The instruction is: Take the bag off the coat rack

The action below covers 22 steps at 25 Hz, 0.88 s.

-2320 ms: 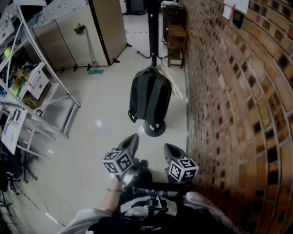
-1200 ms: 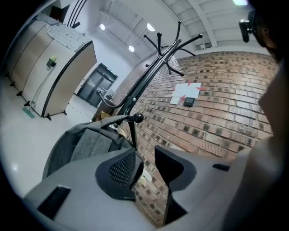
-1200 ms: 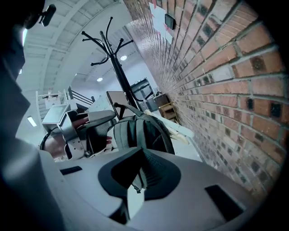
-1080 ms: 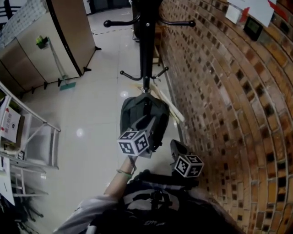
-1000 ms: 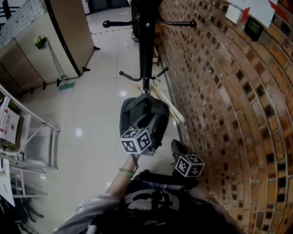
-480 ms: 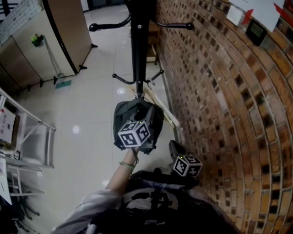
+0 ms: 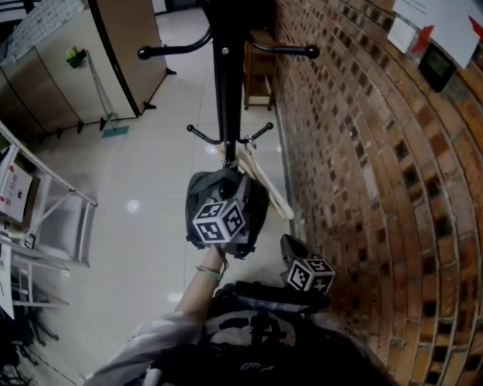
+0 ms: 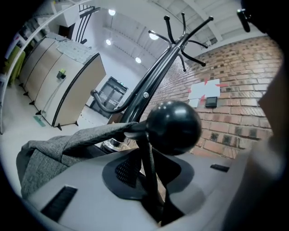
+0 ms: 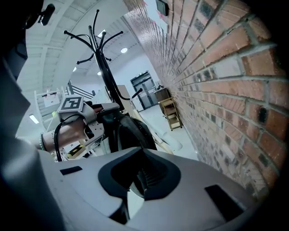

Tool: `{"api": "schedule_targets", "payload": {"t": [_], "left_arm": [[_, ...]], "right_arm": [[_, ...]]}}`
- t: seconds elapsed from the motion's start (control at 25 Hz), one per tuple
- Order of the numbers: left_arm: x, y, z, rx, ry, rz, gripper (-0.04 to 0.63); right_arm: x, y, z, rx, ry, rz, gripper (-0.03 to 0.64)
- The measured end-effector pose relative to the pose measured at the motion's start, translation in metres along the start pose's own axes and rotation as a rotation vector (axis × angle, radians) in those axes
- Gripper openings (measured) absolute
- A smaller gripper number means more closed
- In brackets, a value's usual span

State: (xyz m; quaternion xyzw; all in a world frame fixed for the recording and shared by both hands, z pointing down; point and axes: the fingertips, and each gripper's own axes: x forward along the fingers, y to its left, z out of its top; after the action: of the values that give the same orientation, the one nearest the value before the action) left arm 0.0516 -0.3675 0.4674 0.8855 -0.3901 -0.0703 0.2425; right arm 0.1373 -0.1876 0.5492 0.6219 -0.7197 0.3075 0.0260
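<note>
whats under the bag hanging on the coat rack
Pale wooden slats show beside it, toward the brick wall. The bag hides the rack's base and whatever lies beneath.

Legible text: none. White sheets (image 7: 445,19) with red tabs, on the brick wall (image 7: 355,151): print too small to read. Small dark wall device (image 7: 436,64): face unreadable. White card (image 7: 13,188) on the left shelving: lettering blurred. Marker cube (image 7: 219,221) and second cube (image 7: 309,275): black-and-white square codes only, no letters or numerals.
</note>
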Motion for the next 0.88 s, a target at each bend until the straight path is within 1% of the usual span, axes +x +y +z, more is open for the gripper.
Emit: {"api": "schedule_targets", "payload": {"t": [0.08, 0.16, 0.28, 0.4, 0.56, 0.64, 0.76, 0.8, 0.88], "left_arm": [[0.000, -0.001, 0.000, -0.016, -0.009, -0.022, 0.072], [0.000, -0.001, 0.001, -0.065, -0.013, -0.045, 0.058], [-0.001, -0.005, 0.006, -0.111, 0.003, -0.045, 0.051], [-0.006, -0.010, 0.012, -0.207, -0.015, -0.057, 0.044], [-0.019, -0.024, 0.024, -0.271, -0.036, -0.098, 0.043], [-0.026, -0.028, 0.030, -0.347, -0.055, -0.116, 0.043], [-0.031, -0.029, 0.033, -0.452, -0.077, -0.115, 0.043], [-0.032, -0.029, 0.033, -0.479, -0.082, -0.121, 0.043], [-0.034, -0.032, 0.035, -0.509, -0.088, -0.132, 0.043]], "right_arm": [[0.002, -0.004, 0.002, -0.002, 0.006, 0.008, 0.000], [0.003, -0.007, 0.005, -0.005, 0.006, 0.016, 0.000], [0.005, -0.012, 0.009, -0.009, 0.007, 0.025, 0.000], [0.006, -0.014, 0.010, -0.009, 0.010, 0.035, 0.000], [0.007, -0.017, 0.012, -0.008, 0.012, 0.045, 0.000], [0.007, -0.020, 0.011, -0.010, 0.014, 0.054, 0.000], [0.007, -0.019, 0.009, -0.010, 0.011, 0.072, 0.000], [0.006, -0.018, 0.010, -0.008, 0.010, 0.072, 0.000], [0.003, -0.019, 0.009, -0.003, 0.009, 0.067, 0.000]]}}
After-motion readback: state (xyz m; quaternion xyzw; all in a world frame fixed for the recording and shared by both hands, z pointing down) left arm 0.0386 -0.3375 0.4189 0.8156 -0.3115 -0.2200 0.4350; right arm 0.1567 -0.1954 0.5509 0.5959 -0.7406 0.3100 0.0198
